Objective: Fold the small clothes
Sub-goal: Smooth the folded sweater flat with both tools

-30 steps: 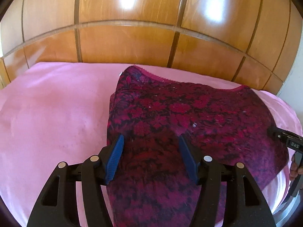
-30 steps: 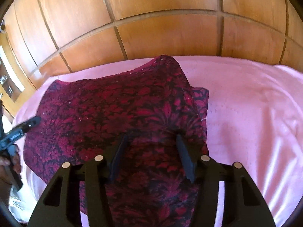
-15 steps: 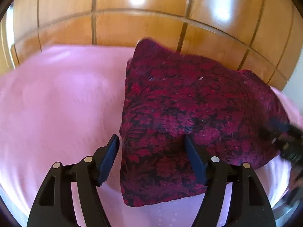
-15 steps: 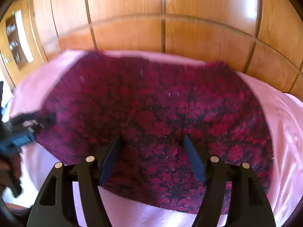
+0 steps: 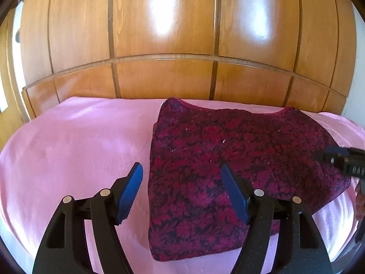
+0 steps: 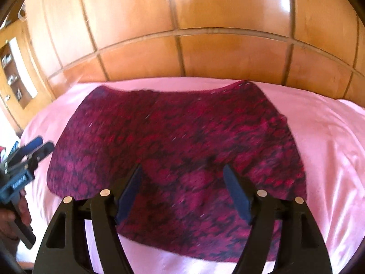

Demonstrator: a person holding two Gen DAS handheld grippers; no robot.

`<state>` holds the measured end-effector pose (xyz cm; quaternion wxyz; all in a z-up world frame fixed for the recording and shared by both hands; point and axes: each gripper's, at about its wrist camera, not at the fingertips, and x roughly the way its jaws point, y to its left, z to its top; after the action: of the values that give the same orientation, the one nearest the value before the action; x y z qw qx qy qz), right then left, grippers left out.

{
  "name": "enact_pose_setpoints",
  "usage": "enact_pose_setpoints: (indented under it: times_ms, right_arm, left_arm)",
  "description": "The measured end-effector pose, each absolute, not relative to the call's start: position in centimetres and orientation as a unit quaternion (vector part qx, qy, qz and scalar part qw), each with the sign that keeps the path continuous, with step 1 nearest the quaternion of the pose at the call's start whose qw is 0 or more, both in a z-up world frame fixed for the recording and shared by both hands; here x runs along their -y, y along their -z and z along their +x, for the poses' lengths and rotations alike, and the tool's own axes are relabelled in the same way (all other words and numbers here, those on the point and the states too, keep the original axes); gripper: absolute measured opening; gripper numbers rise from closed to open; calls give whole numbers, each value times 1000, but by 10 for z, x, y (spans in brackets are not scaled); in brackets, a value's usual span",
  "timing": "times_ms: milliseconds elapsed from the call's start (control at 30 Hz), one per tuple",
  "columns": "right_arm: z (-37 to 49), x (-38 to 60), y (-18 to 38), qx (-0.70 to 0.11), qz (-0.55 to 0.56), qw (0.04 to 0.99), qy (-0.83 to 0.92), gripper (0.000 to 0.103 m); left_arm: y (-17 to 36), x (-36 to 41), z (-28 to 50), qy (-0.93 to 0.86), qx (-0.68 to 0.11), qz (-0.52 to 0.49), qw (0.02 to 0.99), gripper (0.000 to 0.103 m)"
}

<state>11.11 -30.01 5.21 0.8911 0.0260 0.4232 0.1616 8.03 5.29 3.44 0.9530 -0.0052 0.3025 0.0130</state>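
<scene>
A dark red and black floral garment [image 5: 219,159] lies folded flat on the pink sheet [image 5: 75,141]; it also shows in the right wrist view [image 6: 182,150]. My left gripper [image 5: 182,180] is open and empty, raised over the garment's near left edge. My right gripper [image 6: 182,180] is open and empty, raised over the garment's near edge. The right gripper's tip shows at the right of the left wrist view [image 5: 342,162]. The left gripper shows at the left of the right wrist view [image 6: 25,159].
A wooden panelled wardrobe [image 5: 164,45] stands right behind the bed. The pink sheet spreads bare to the left of the garment in the left wrist view and to its right [image 6: 330,141] in the right wrist view. A wooden shelf unit [image 6: 13,73] stands far left.
Both grippers have pulled back and up from the garment, which now lies flat. A second ago both sat low over the cloth; the views now take in more of the wardrobe.
</scene>
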Motion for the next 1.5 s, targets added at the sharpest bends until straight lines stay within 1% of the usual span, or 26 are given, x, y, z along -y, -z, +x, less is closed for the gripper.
enact_pose_setpoints:
  times_ms: [133, 533, 700, 800, 900, 1000, 1067, 1100, 1167, 1267, 1333, 1400, 1500]
  right_arm:
    - [134, 315, -59, -418, 30, 899, -128, 75]
    - [200, 347, -54, -424, 35, 900, -92, 73]
    - [228, 352, -38, -448, 10, 891, -68, 73]
    - [248, 370, -17, -484, 51, 871, -70, 73]
    - [258, 381, -4, -494, 70, 864, -74, 73]
    - [268, 391, 3, -502, 98, 856, -76, 73]
    - [271, 389, 3, -508, 87, 854, -75, 73]
    - [272, 388, 3, -510, 84, 853, -75, 73]
    - [272, 387, 1, -512, 82, 852, -76, 73]
    - [265, 387, -8, -506, 80, 855, -81, 77]
    - [258, 389, -16, -499, 69, 861, -74, 90]
    - [246, 399, -23, -489, 69, 867, -69, 90]
    - [229, 421, -25, -486, 95, 866, -69, 92]
  left_arm:
    - [-34, -53, 90, -15, -310, -7, 951, 70]
    - [-31, -61, 120, -18, -315, 15, 949, 70]
    - [-25, -56, 133, -7, -319, 29, 947, 70]
    - [-17, -53, 143, -1, -327, 35, 944, 70]
    - [-2, -53, 156, 8, -349, 31, 937, 70]
    - [7, -61, 163, 11, -358, 6, 934, 77]
    - [14, -76, 171, 30, -384, -54, 921, 79]
    - [18, -88, 174, 36, -394, -98, 913, 83]
    - [21, -100, 175, 45, -403, -143, 903, 83]
    - [9, -94, 160, 24, -375, -107, 920, 83]
    - [2, -90, 150, 9, -359, -86, 929, 83]
    - [-6, -93, 138, -7, -338, -85, 937, 83]
    - [-17, -97, 124, -9, -318, -111, 941, 83]
